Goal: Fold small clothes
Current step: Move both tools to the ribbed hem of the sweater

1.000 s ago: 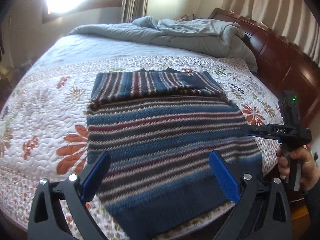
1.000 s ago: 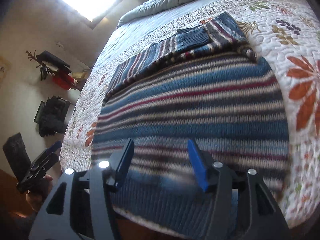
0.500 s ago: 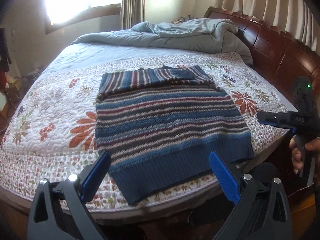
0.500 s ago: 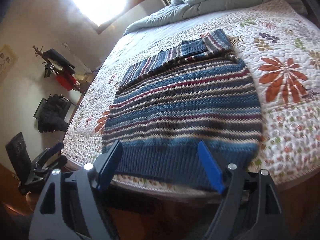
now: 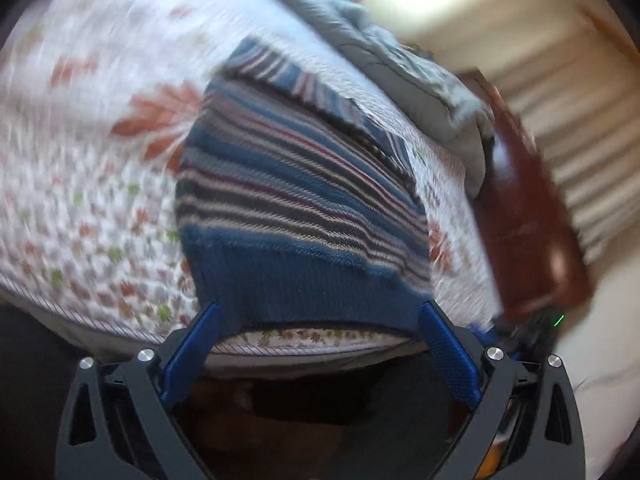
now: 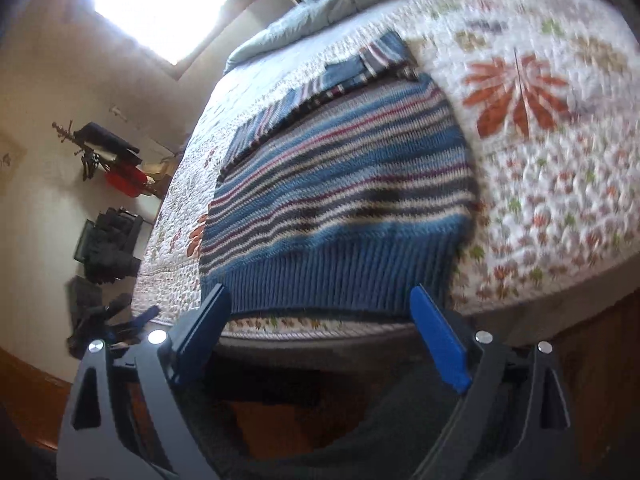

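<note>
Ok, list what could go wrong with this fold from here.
1. The sweater's blue hem lies right at the bed edge; a careless pull could drag it off the quilt.
2. Both the left gripper and right gripper are open and holding nothing, and both views are blurred, so a grab may miss the hem corners.
3. The sleeves folded across the top could slip loose.

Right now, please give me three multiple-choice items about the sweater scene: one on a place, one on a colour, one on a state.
1. Where does the striped sweater lie?
A. on the floral quilt
B. on the floor
C. on a chair

2. What colour is the sweater's ribbed hem?
A. red
B. blue
C. white

3. How stands the right gripper?
A. shut on the hem
B. open, holding nothing
C. shut on the quilt

Answers:
1 A, quilt shows all around the sweater.
2 B, the ribbed band is plain blue.
3 B, its fingers stand wide apart.
</note>
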Available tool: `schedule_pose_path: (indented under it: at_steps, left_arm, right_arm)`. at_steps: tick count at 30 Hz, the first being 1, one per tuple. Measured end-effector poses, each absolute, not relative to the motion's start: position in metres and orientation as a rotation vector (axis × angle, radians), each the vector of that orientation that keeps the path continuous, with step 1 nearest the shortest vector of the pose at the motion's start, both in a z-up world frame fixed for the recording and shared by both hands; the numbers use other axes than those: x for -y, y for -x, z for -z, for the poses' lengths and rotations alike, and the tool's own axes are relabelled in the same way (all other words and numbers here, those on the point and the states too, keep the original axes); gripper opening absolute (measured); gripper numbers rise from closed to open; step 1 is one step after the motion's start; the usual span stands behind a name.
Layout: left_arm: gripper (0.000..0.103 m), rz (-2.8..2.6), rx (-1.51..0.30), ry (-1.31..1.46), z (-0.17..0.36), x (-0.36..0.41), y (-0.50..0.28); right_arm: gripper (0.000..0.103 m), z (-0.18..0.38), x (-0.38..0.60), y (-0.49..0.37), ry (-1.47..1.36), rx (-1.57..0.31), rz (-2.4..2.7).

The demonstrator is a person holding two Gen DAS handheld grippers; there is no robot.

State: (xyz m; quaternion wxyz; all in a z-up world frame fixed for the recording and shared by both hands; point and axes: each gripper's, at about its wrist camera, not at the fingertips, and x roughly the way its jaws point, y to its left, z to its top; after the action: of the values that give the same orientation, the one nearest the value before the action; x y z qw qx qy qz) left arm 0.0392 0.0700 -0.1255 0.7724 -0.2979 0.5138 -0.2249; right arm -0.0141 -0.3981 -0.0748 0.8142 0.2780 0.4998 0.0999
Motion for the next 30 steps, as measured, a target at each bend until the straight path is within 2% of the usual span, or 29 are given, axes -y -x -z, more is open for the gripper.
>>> schedule_pose_path:
  at_steps: [8,15,17,19,25,26,28,30]
  left_arm:
    - [0.099,0.401,-1.327,0.856,0.196,-0.081,-0.069]
    - [0.099,0.364,-1.388,0.94,0.232,-0.081,-0.072]
    - [0.099,0.393,-1.38,0.946,0.231,-0.079,-0.073]
    - [0.099,0.411,-1.376,0.954,0.231,-0.076,-0.076]
    - [0.097,0.404,-1.4,0.979,0.239,-0.077,-0.082]
    - [0.094,0.409,-1.398,0.976,0.238,-0.076,-0.082]
    - [0.075,0.422,-1.41,0.975,0.24,-0.073,-0.08]
    - [0.069,0.417,-1.433,0.973,0.244,-0.071,-0.08]
  right_arm:
    - [0.092,0.12,0.442,0.005,-0.782,-1.179,-0.162]
    - [0.091,0.154,0.463,-0.002,-0.836,-1.246,-0.12]
    - [0.077,0.16,0.462,-0.004,-0.852,-1.253,-0.139]
    - [0.072,0.168,0.457,-0.007,-0.859,-1.276,-0.166]
    - [0.07,0.175,0.447,-0.011,-0.862,-1.292,-0.181]
    - [0.068,0.175,0.446,-0.012,-0.863,-1.296,-0.181]
    - [0.067,0.176,0.445,-0.013,-0.877,-1.305,-0.185]
    - [0.065,0.177,0.444,-0.014,-0.881,-1.31,-0.177]
